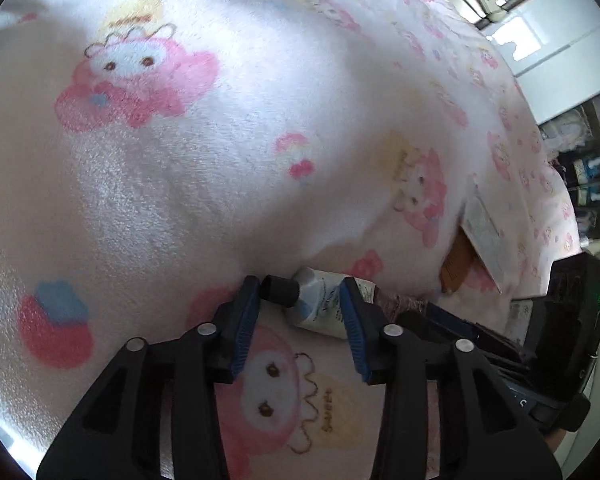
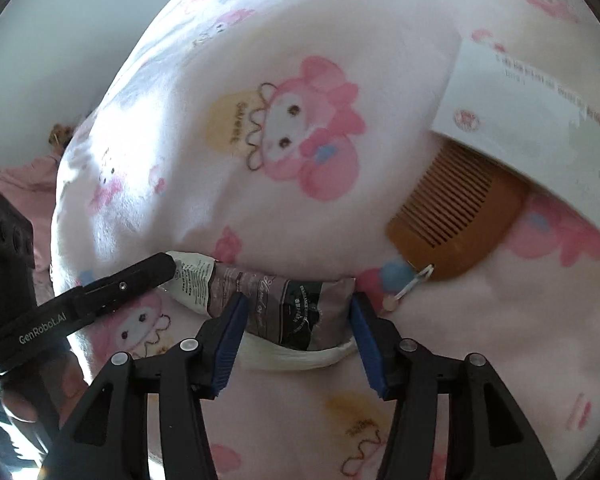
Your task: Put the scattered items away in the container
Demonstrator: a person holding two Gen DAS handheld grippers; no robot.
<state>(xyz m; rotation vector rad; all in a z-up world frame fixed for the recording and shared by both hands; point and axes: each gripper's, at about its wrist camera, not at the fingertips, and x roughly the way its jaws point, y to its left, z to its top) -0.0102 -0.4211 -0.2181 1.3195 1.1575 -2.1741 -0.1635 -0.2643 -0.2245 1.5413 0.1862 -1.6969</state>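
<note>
pink cartoon-print blanket [image 1: 180,184] fills both views as the left gripper [image 1: 300,308] and right gripper [image 2: 296,316], both open, straddle opposite ends of a hand-cream tube [image 2: 276,308], wooden comb [image 2: 456,216] beyond.

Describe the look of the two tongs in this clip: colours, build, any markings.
Both tongs, left and right, are matte black plastic with triangular cut-outs, silver rivets at the joints and ribbed blue pads on the inner faces. Seen from the right wrist view, the left unit carries white "GenRobot.AI" lettering. No cables or sleeves show.
</note>
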